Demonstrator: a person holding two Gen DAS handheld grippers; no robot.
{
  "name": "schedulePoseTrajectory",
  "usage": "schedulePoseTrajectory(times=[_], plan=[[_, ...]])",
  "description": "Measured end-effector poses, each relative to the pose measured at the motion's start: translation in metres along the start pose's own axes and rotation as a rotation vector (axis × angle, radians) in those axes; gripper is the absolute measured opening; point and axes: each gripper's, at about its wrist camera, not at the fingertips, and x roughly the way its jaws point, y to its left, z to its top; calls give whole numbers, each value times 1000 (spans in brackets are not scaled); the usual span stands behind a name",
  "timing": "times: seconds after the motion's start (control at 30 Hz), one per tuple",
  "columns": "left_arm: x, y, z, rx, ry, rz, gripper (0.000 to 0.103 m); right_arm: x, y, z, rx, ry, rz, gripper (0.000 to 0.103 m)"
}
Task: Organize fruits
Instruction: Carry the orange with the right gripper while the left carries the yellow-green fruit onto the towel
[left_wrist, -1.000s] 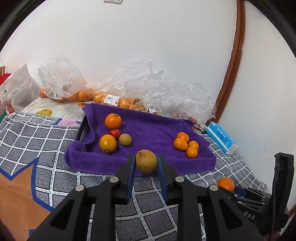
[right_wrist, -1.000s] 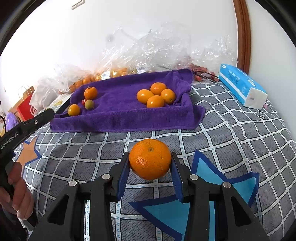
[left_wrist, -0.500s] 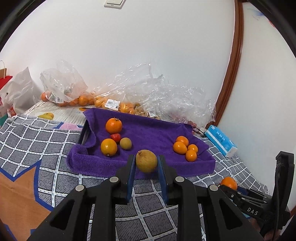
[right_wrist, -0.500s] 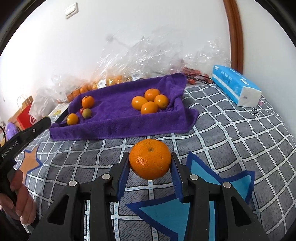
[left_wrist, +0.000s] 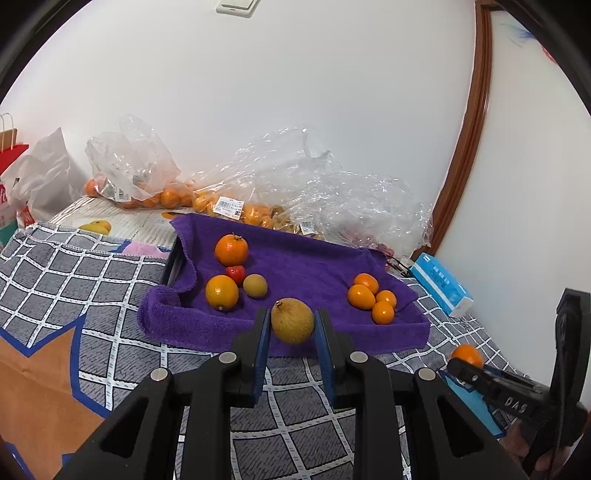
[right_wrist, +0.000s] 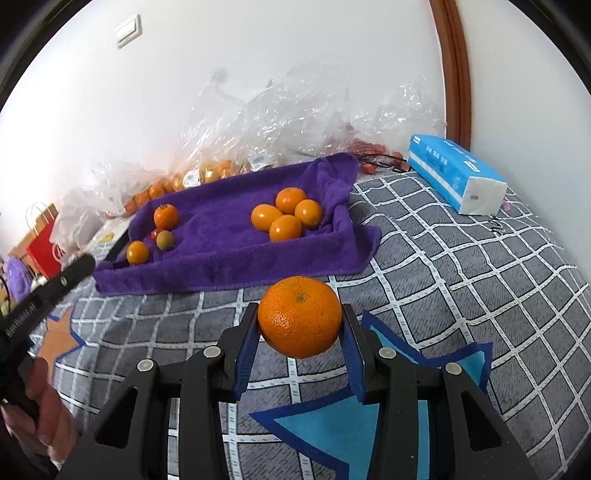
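My left gripper (left_wrist: 292, 326) is shut on a brownish-yellow round fruit (left_wrist: 292, 320), held above the checked cloth just in front of the purple towel tray (left_wrist: 303, 269). My right gripper (right_wrist: 300, 332) is shut on a large orange (right_wrist: 300, 317), also held short of the purple towel tray (right_wrist: 221, 229). On the towel's left lie an orange with a stem (left_wrist: 231, 250), a yellow-orange fruit (left_wrist: 221, 292), a small red fruit (left_wrist: 235, 273) and a greenish fruit (left_wrist: 255, 285). On its right sit several small oranges (left_wrist: 371, 301).
Clear plastic bags with more oranges (left_wrist: 258, 192) lie against the wall behind the tray. A blue tissue pack (right_wrist: 456, 177) rests at the right. Red and white bags (left_wrist: 22, 177) stand far left. A hand (right_wrist: 44, 413) grips the left tool's handle.
Both grippers keep their fruits gripped and stay nearly in place; the left view tilts up slightly and the right view has rolled a little.
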Motion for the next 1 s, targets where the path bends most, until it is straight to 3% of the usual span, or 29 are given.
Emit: schedulePoseTrajectory(times=[0.17,0.3,0.63,0.87,1.0], plan=[[-1,7,4,-35,6,-9,23,-3,2,15,6,-13,-5,42],[-5,7,11,-13,20,36,23,-2,9,30,4,-29,14,42],[-14,32,63,-85,50,32,23,22,36,64,-45,-76,49,42],[16,34,88,-54,52,55,23,49,51,82,-80,-82,70,42],[45,35,90,-64,80,31,23,72,56,78,-106,-58,61,42]])
